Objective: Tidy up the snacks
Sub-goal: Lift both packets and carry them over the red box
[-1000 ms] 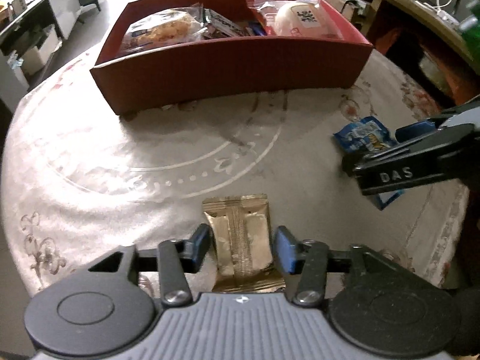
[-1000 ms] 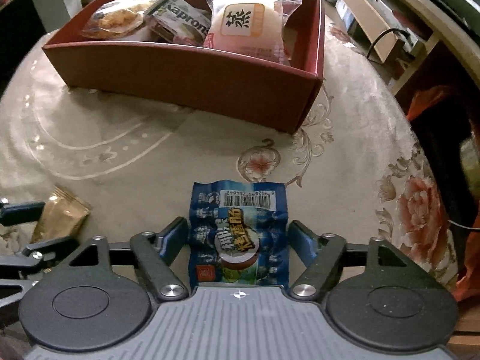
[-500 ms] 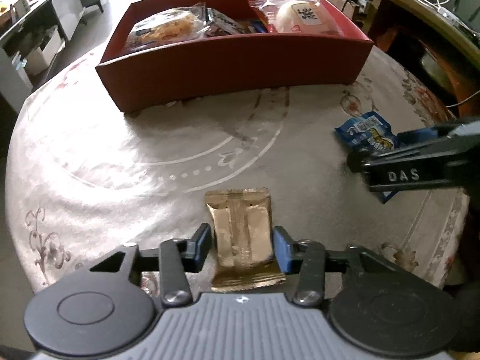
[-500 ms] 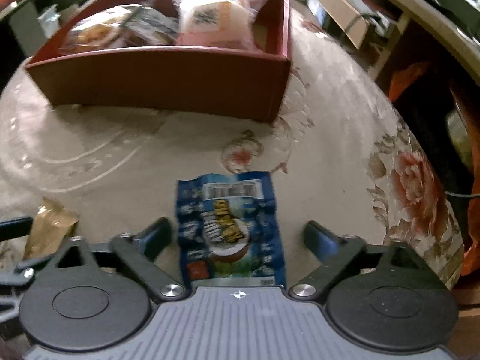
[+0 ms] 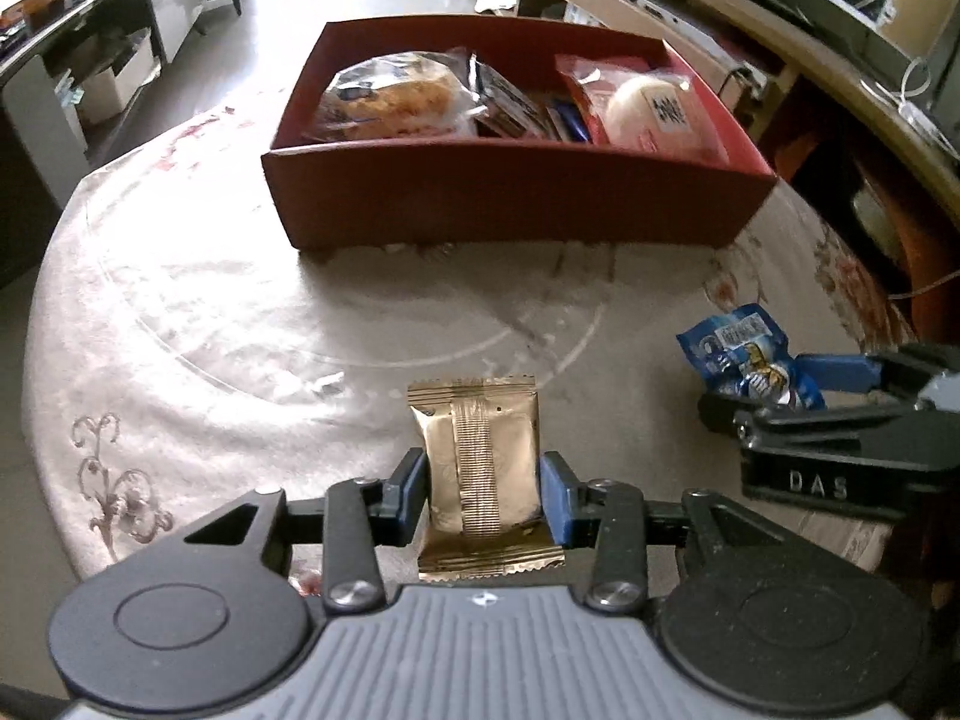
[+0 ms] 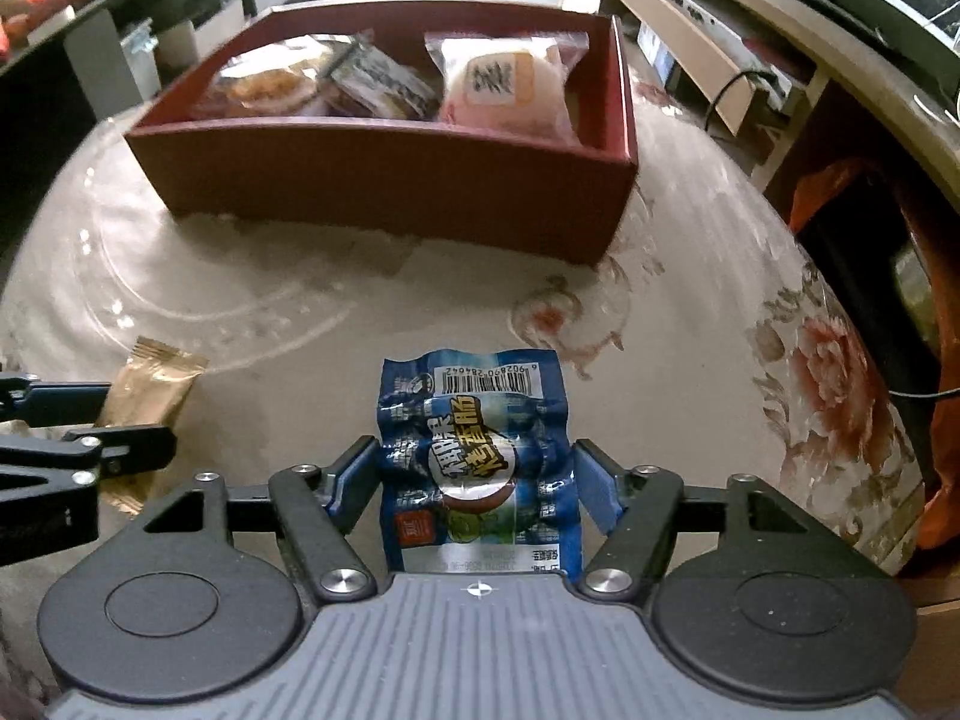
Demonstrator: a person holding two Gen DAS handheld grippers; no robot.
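Note:
My left gripper (image 5: 483, 480) is shut on a gold snack packet (image 5: 474, 444), its blue pads pressed on both long edges, the packet held a little above the tablecloth. The jaws of my right gripper (image 6: 477, 480) are closing on a blue snack packet (image 6: 474, 420), which is crumpled and pinched between the pads. The left wrist view shows that blue packet (image 5: 732, 336) at the right, in the right gripper (image 5: 774, 390). A red open box (image 5: 510, 204) stands ahead of both grippers, with wrapped snacks inside.
A round table under a pale floral cloth (image 6: 690, 372) bears everything. In the box lie a pastry (image 5: 390, 96), dark packets (image 5: 510, 102) and a white bun (image 6: 504, 84). Low shelving (image 6: 708, 54) and an orange bag (image 6: 942, 480) stand off the table's right edge.
The left jaws closed onto the gold packet and lifted it slightly. The right jaws narrowed onto the blue packet, crumpling it. Both grippers rose a little, and the box now looks farther off.

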